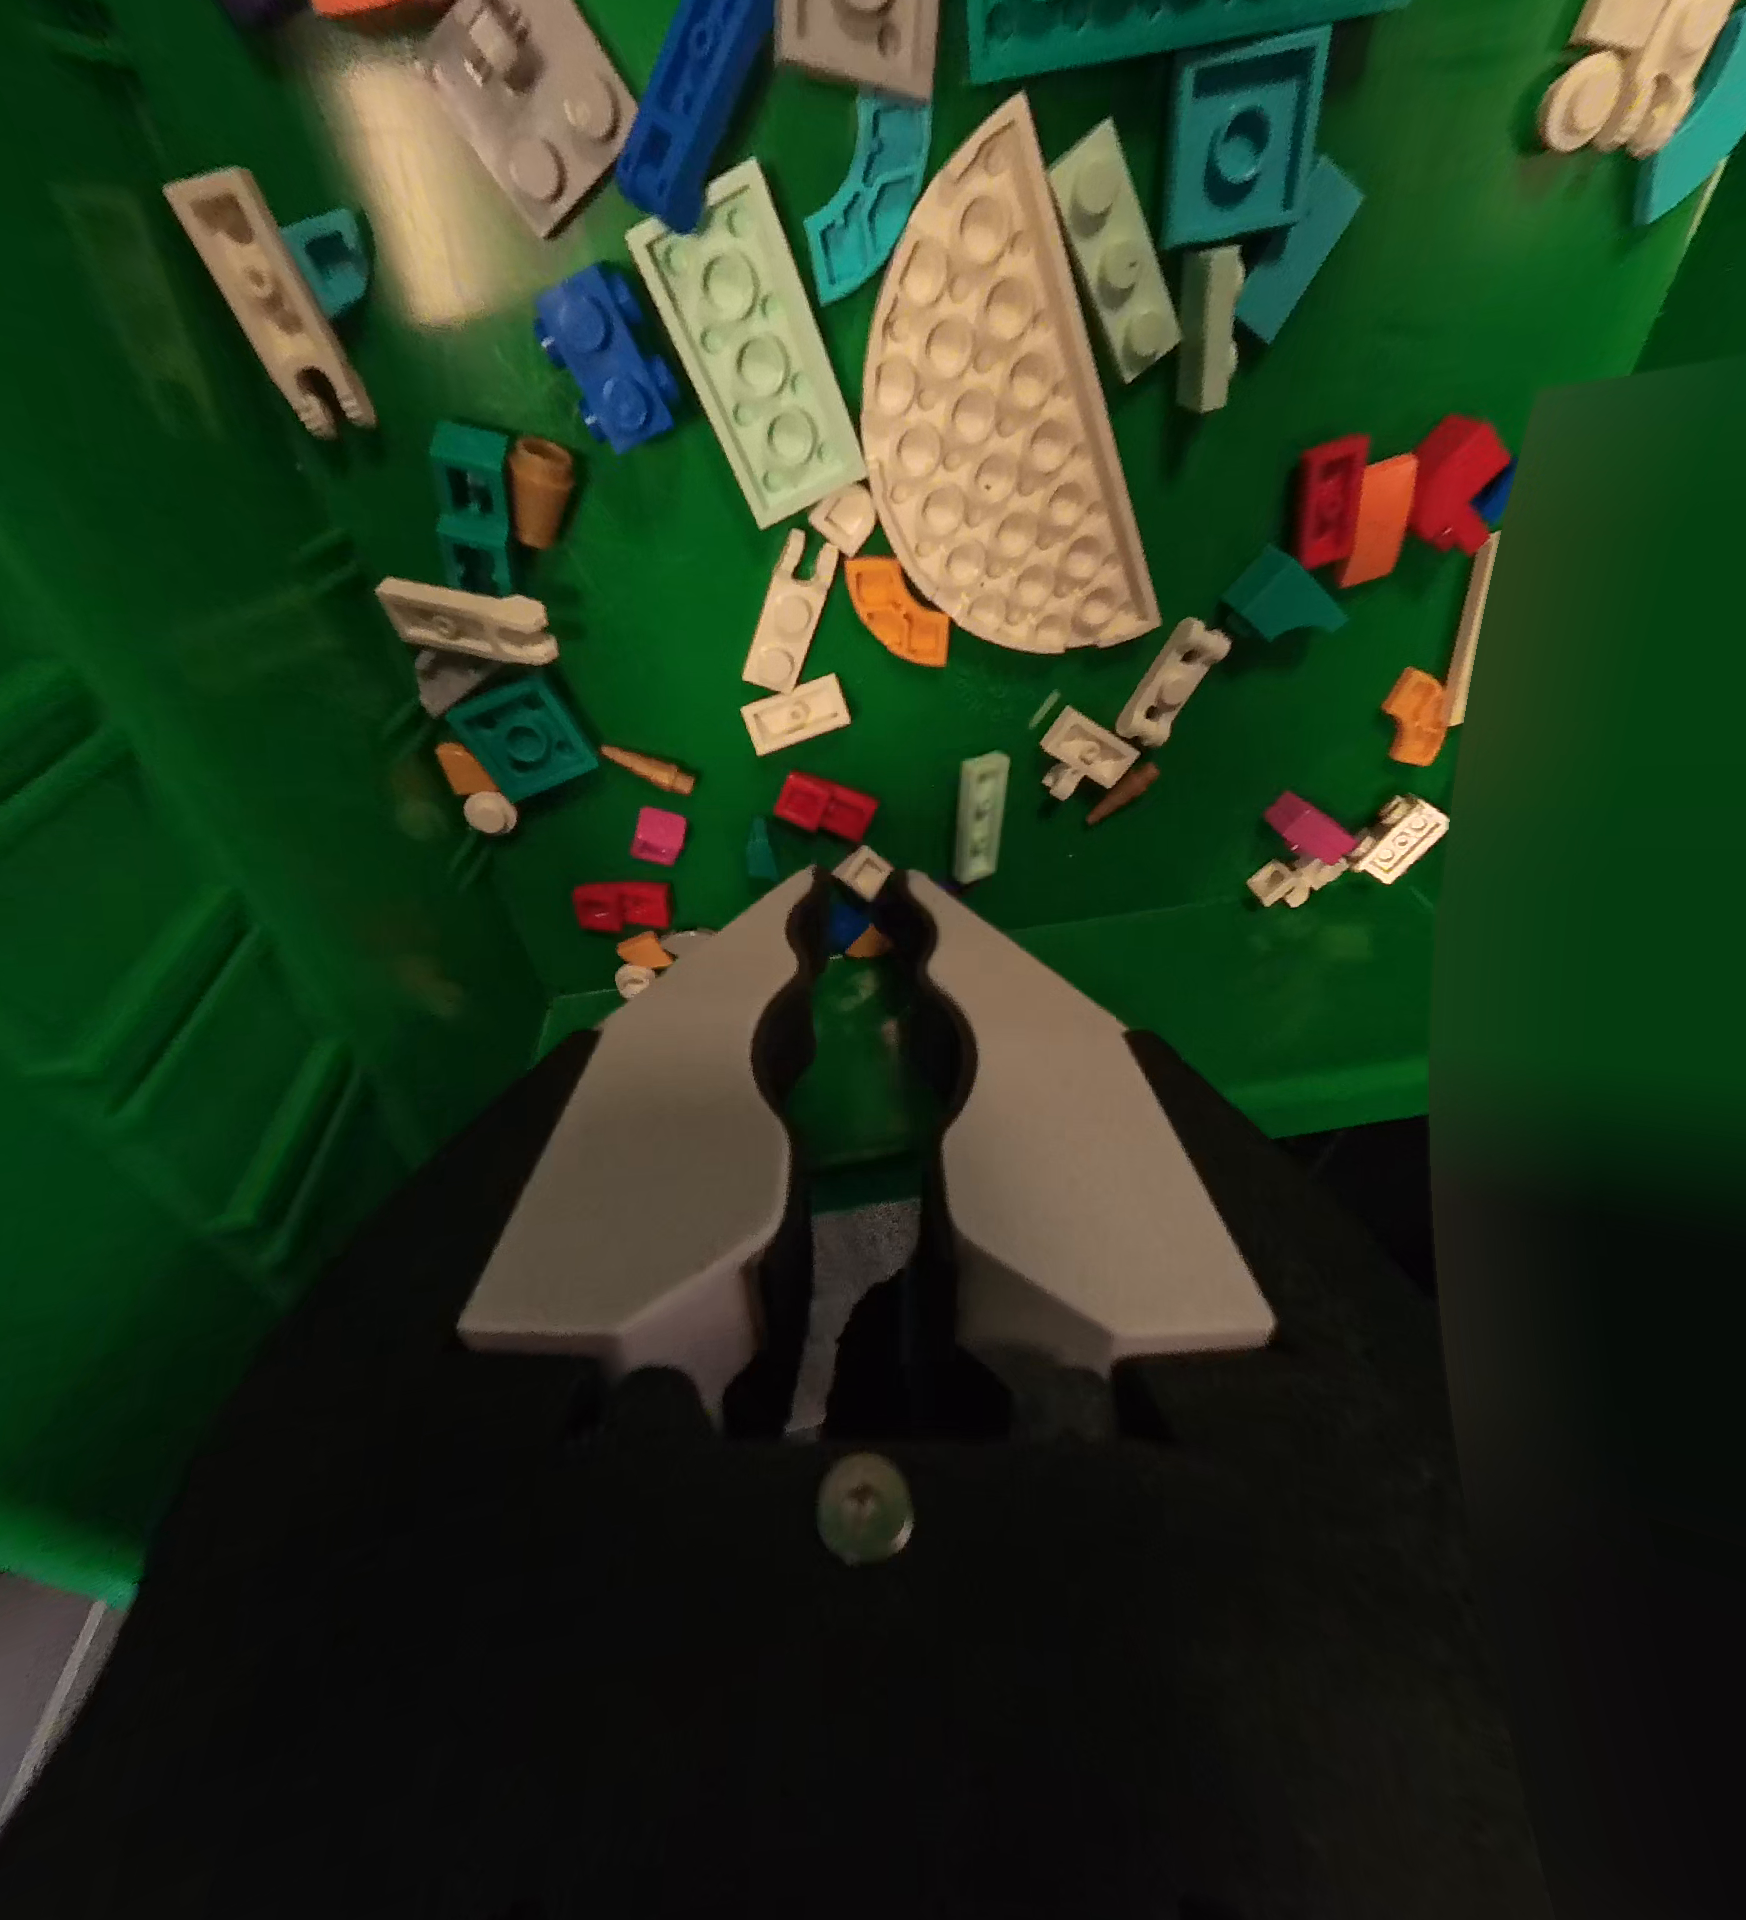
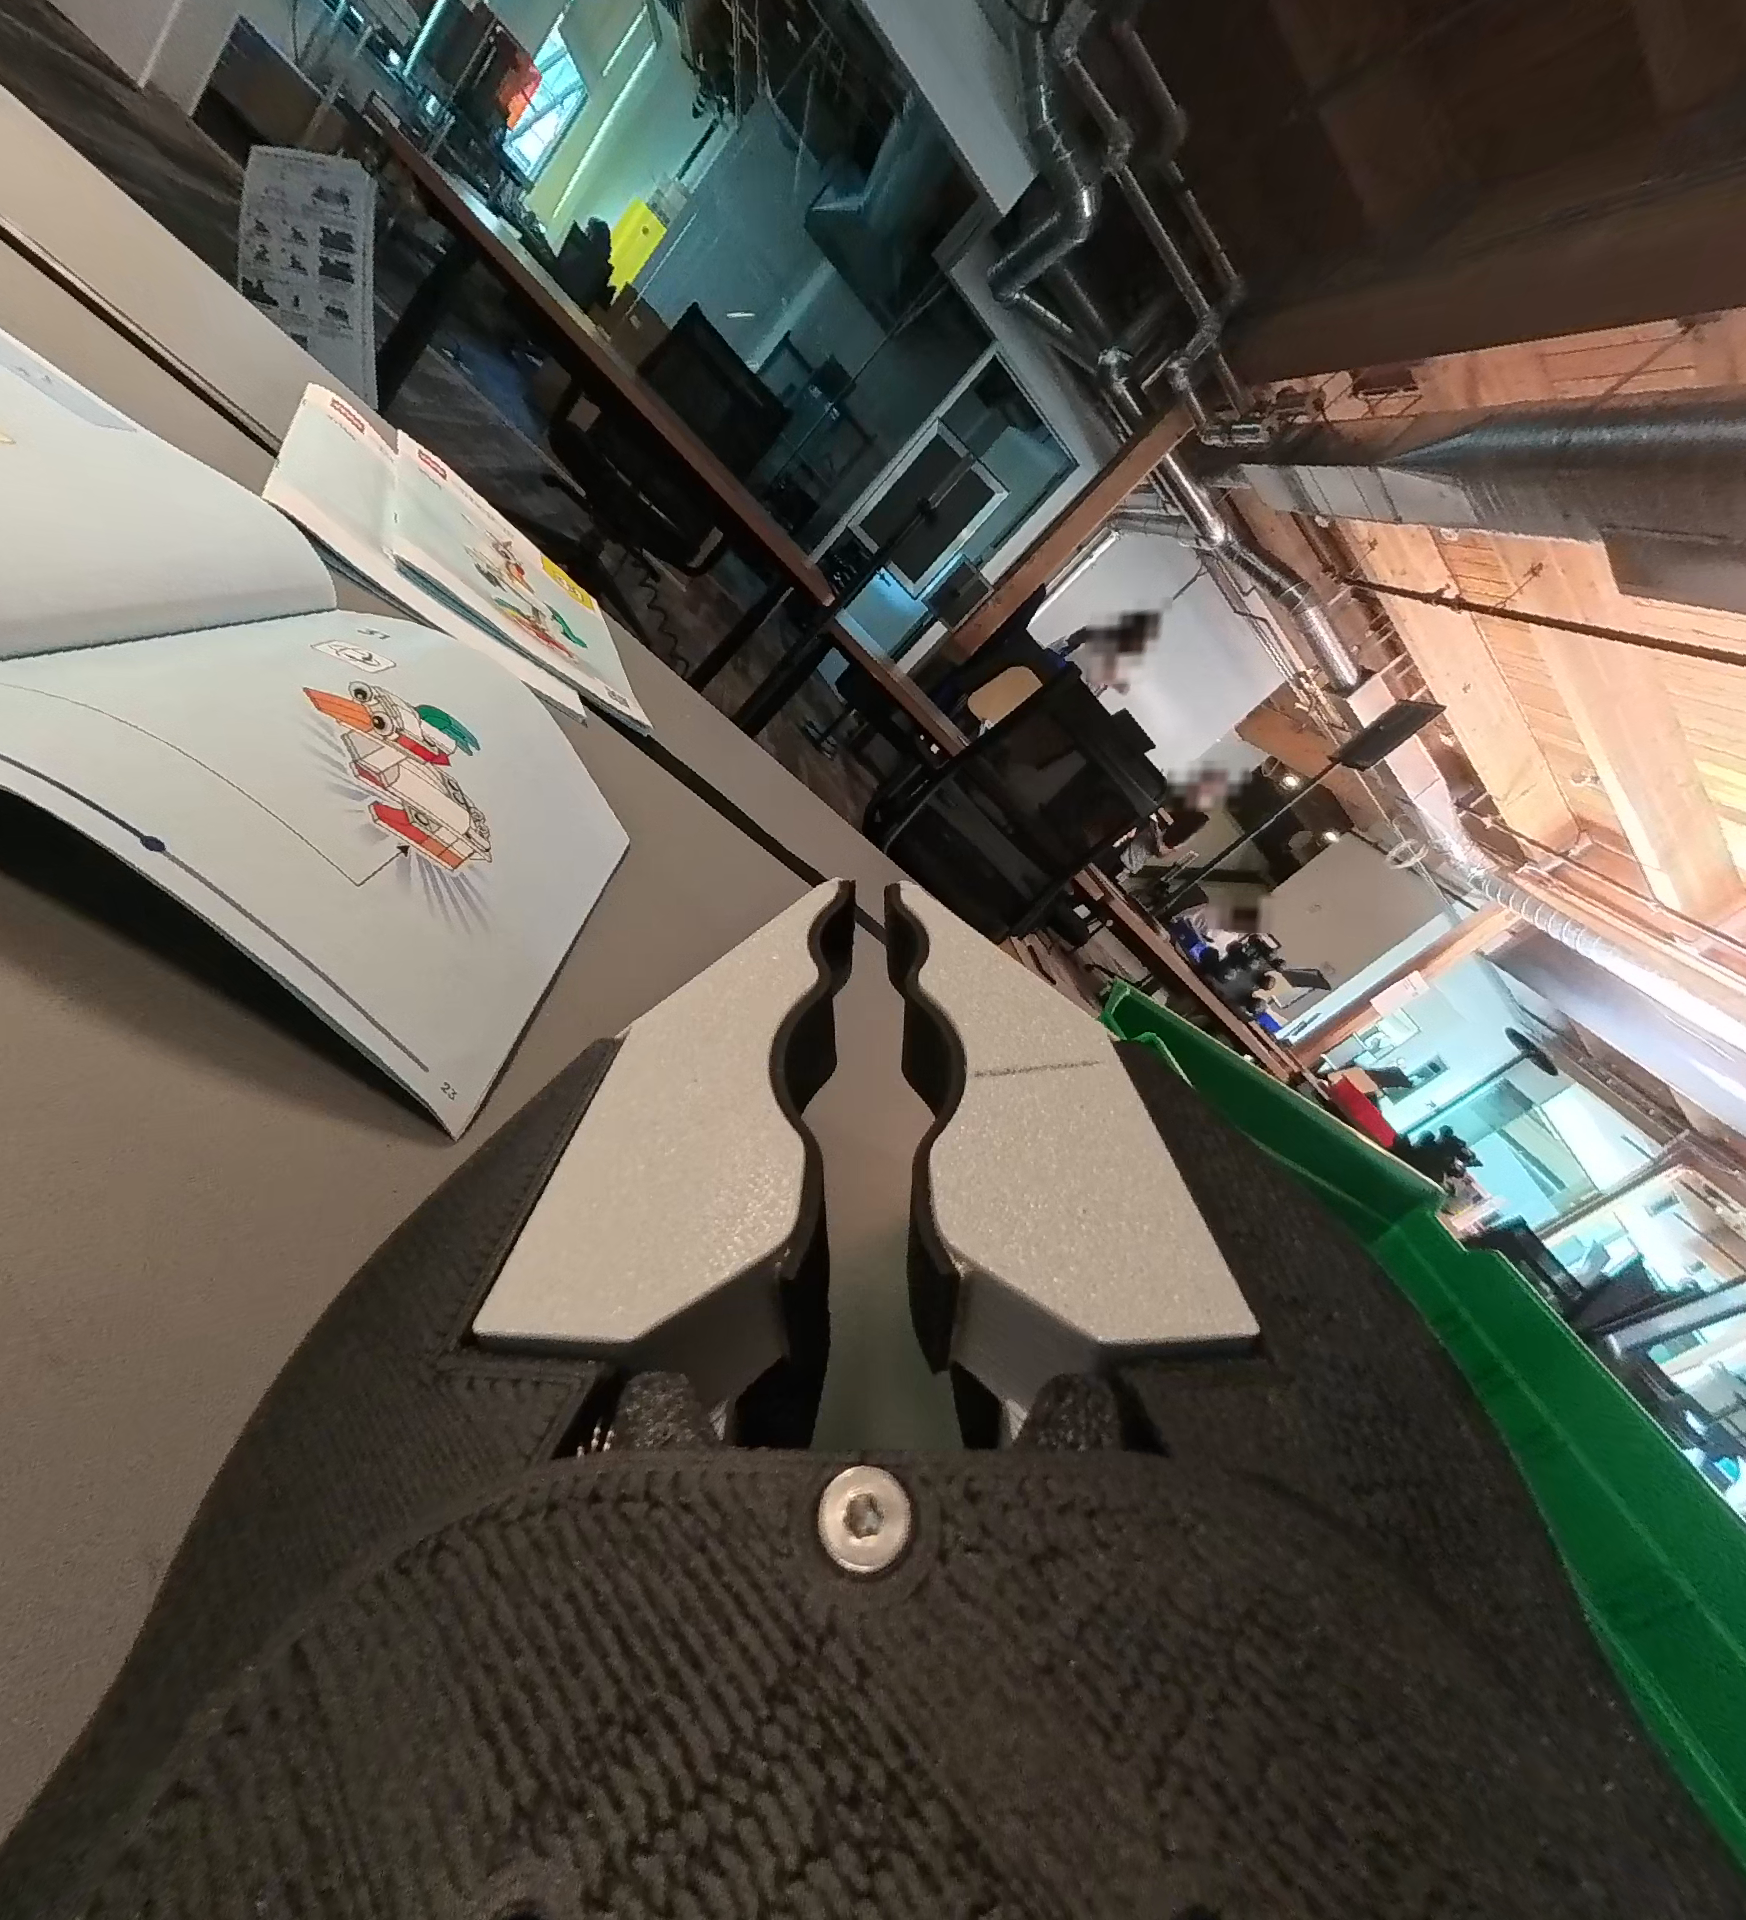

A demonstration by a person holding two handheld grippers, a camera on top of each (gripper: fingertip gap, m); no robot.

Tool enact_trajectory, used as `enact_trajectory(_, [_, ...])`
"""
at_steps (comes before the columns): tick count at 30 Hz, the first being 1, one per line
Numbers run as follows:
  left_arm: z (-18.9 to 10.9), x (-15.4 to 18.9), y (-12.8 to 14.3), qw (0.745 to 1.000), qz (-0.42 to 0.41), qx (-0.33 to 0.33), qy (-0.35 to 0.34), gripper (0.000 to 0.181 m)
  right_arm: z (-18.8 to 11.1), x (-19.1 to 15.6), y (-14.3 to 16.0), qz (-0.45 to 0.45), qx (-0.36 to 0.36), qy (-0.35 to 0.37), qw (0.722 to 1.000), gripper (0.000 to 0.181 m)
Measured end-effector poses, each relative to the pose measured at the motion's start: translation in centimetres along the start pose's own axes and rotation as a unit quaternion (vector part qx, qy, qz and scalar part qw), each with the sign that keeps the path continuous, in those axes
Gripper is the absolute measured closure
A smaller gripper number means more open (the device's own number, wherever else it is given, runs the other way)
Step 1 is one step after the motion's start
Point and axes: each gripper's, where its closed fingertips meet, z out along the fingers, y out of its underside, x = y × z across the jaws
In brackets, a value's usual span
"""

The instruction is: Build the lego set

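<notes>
While pinched only at its corners: small white piece [image 1: 861, 869] in left hand-held gripper [image 1: 861, 883] could twist free.
Right hand-held gripper [image 2: 869, 891]: slightly parted, empty.

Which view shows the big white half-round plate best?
Left wrist view: the white half-round plate lies studs-up and unblocked among loose bricks in the green bin. Right wrist view shows only the bin's outer wall, no plate.

Gripper [image 1: 861, 883] pinching white piece [image 1: 861, 871]
</notes>
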Motion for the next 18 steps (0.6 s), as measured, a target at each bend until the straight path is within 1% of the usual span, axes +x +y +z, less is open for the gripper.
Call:
enact_trajectory(1, [0.0, -0.1, 0.0, 1.000, 0.001, 0.000, -0.001, 0.173, 0.0, 0.0, 0.0, 0.000, 0.000, 0.000, 1.000, 0.178])
enact_trajectory(4, [-0.1, -0.1, 0.0, 1.000, -0.001, 0.001, -0.006, 0.174, 0.0, 0.0, 0.0, 0.001, 0.000, 0.000, 1.000, 0.178])
enact_trajectory(6, [-0.6, -0.1, -0.7, 0.999, 0.005, 0.026, -0.021, 0.181, 0.0, 0.0, 0.0, 0.002, 0.001, 0.000, 1.000, 0.178])
enact_trajectory(8, [-2.2, 0.0, -1.7, 0.996, 0.013, 0.072, -0.043, 0.180, 0.0, 0.0, 0.0, 0.002, 0.001, 0.000, 1.000, 0.178])
enact_trajectory(11, [-5.9, 1.4, -3.7, 0.982, 0.030, 0.170, -0.069, 0.180, 0.0, 0.0, 0.0, 0.003, 0.002, 0.000, 1.000, 0.178])
enact_trajectory(13, [-8.8, 3.4, -5.0, 0.965, 0.053, 0.241, -0.086, 0.181, 0.0, 0.0, -0.1, 0.005, 0.003, 0.000, 1.000, 0.178])
enact_trajectory(15, [-11.6, 6.4, -6.1, 0.944, 0.088, 0.305, -0.094, 0.181, 0.0, 0.1, -0.1, 0.008, 0.006, 0.000, 1.000, 0.178])
enact_trajectory(18, [-14.7, 11.7, -7.3, 0.912, 0.153, 0.368, -0.098, 0.181, 0.0, 0.2, -0.3, 0.016, 0.011, 0.000, 1.000, 0.178])
